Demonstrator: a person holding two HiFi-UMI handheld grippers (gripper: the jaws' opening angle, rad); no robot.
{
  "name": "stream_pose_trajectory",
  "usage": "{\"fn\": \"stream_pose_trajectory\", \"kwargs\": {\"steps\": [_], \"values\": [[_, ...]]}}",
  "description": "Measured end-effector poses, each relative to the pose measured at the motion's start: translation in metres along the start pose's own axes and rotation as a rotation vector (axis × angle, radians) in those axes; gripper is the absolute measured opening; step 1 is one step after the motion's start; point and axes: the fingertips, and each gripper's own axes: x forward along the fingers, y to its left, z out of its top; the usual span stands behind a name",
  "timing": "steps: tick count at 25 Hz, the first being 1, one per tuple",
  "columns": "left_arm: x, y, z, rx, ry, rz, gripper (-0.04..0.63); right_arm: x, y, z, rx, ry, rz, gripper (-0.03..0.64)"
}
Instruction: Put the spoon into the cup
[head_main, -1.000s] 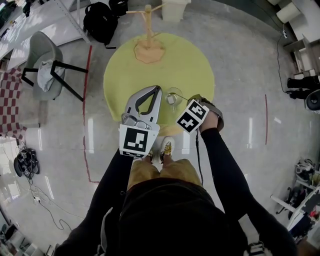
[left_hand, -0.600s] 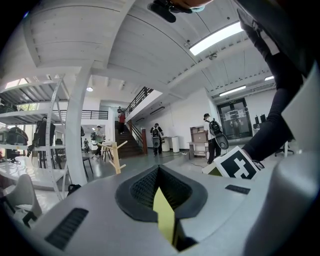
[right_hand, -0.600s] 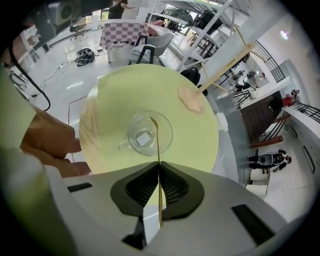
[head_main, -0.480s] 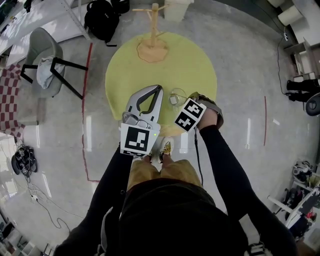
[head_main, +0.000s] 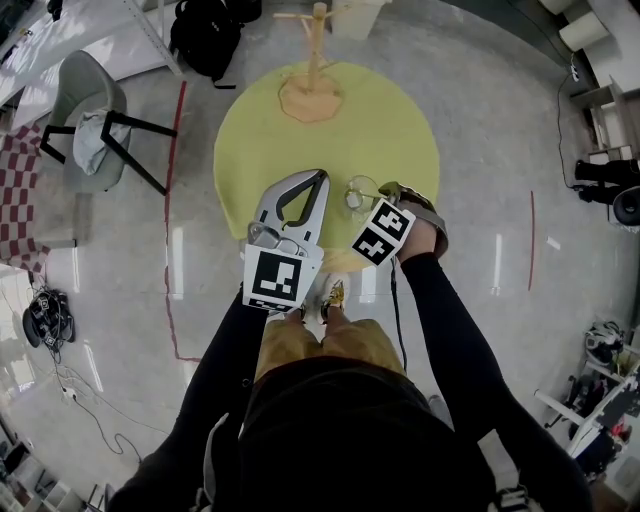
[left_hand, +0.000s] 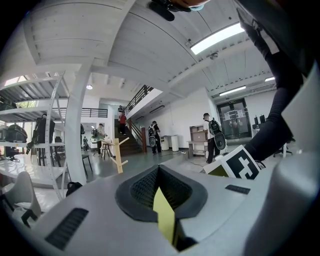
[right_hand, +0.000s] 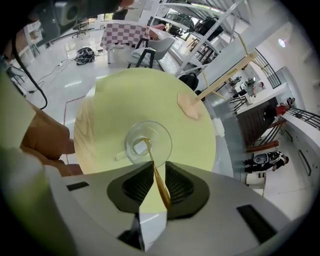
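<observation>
A clear glass cup (head_main: 358, 193) (right_hand: 148, 144) stands on the round yellow table (head_main: 380, 120), near its front edge. My right gripper (right_hand: 152, 167) is just above and in front of the cup, shut on the handle of a golden-brown spoon (right_hand: 159, 182). The spoon's far end reaches down inside the cup. In the head view the marker cube (head_main: 383, 232) hides the right jaws. My left gripper (head_main: 316, 180) hovers beside the cup on its left, shut and holding nothing; its view looks level across the room.
A wooden mug tree (head_main: 315, 60) stands at the table's far edge. A grey chair (head_main: 95, 125) and a black bag (head_main: 205, 35) are on the floor to the left. The person's feet (head_main: 330, 295) are at the table's near edge.
The head view has drifted a little, so everything sits slightly to the right. Both grippers hold their places by the cup, the spoon still in the right jaws.
</observation>
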Motion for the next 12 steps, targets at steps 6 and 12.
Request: {"fn": "stream_pose_trajectory", "kwargs": {"steps": [6,12], "values": [[0.0024,-0.0005,-0.0008,0.0,0.0,-0.01,0.014,-0.0021,0.0008,0.0016,0.015,-0.021,-0.005,0.094],[0.0047,-0.0068,0.0,-0.002,-0.001,-0.026,0.014,-0.0058,0.0016,0.0025,-0.001,-0.051,-0.029,0.097]]}}
